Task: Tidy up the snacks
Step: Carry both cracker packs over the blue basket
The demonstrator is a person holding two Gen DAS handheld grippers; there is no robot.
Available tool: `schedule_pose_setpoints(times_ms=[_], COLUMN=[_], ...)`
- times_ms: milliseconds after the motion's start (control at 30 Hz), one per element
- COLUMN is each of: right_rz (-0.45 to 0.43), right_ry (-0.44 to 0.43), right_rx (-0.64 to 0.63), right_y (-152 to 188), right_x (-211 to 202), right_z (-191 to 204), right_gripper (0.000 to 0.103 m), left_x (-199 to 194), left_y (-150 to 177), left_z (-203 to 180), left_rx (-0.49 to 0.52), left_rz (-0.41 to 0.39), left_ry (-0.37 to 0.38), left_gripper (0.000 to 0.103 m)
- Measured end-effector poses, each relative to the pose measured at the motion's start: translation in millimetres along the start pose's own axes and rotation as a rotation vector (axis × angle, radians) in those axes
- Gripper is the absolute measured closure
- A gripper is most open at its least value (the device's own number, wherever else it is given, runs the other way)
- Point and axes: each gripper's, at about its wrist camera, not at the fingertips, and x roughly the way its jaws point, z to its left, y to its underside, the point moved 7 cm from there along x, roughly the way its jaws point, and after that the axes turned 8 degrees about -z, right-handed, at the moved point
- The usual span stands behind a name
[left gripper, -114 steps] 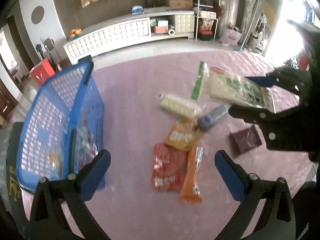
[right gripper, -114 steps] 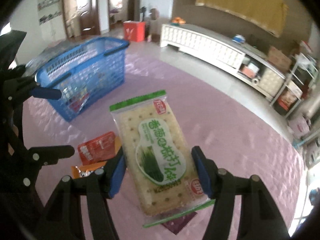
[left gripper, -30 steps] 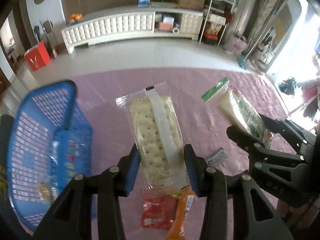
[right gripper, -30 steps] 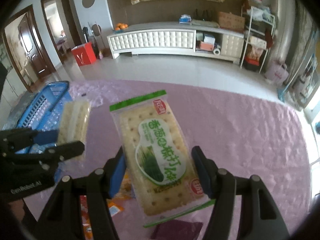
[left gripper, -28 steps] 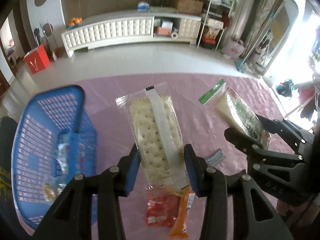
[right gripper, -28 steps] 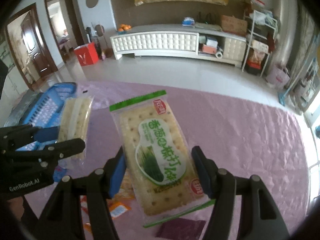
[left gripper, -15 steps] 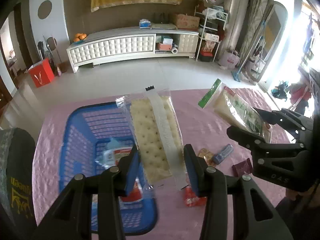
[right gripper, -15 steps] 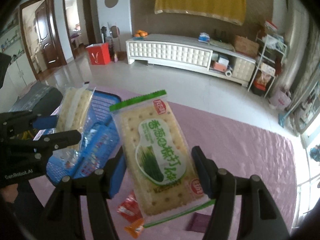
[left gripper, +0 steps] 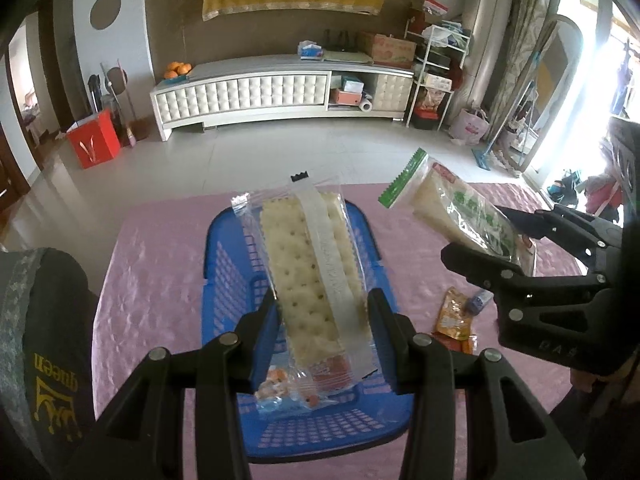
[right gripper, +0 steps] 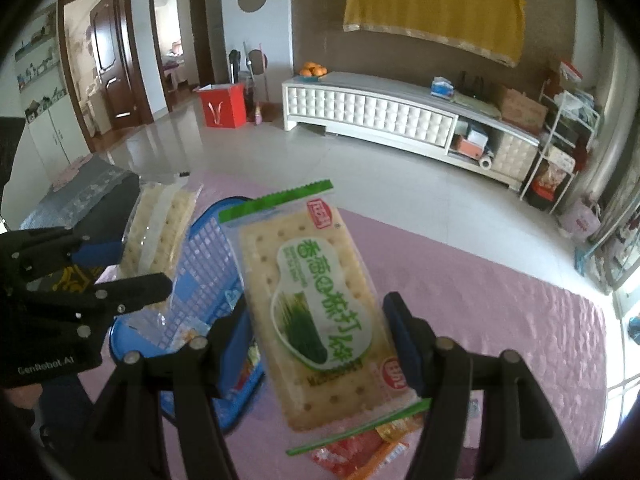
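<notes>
**Two cracker packs up, basket below**

We have the left claw point(left gripper: 322, 320) clamped on a clear cracker pack point(left gripper: 316, 264), blue pads pressing both long edges, the pack tilting up and away from us with its white seam strip facing the camera. Right beneath it sits the blue basket point(left gripper: 224, 280), and we can see a few wrapped snacks point(left gripper: 288, 394) lying on its floor. Over on the other side, the right claw point(right gripper: 320, 344) grips a green-label cracker pack point(right gripper: 316, 308) across its width, printed face up, green sealed edges at both ends. From the right view that pack hangs just beside the basket's point(right gripper: 200, 264) near rim, over the pink cloth point(right gripper: 500, 300) covering the desk. We spot the left claw point(right gripper: 116, 268) there too, its pack raised above the basket. Out on the cloth, an orange packet point(left gripper: 454, 314) and a small blue packet point(left gripper: 480, 300) lie close together, right of the basket, with red wrappers point(right gripper: 352, 452) below the green-label pack.
</notes>
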Motion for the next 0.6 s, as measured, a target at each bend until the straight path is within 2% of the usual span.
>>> schedule_pose_setpoints(times_ms=[133, 300, 567, 600], right_rz=[0.011, 0.040, 0.080, 0.080], right_ry=[-0.007, 0.002, 0.023, 0.024], right_rx=[-0.014, -0.011, -0.024, -0.026], right_y=[-0.6, 4.7, 13.4, 13.2], right_x=[13.1, 32.2, 47.0, 46.9], right_z=[20.1, 27.9, 36.1, 36.3], right_gripper=[0.035, 0.035, 0.035, 0.035], left_x=[13.6, 37.1, 68.9, 71.6], left_y=[6.4, 13.3, 17.8, 17.3], left_z=[14.0, 28.3, 34.8, 34.6], left_rx=[0.004, 0.012, 0.056, 0.068], left_rz=[0.027, 0.067, 0.106, 0.104], left_ry=[0.013, 0.064, 0.063, 0.052], left_gripper=[0.062, 0.062, 0.061, 0.059])
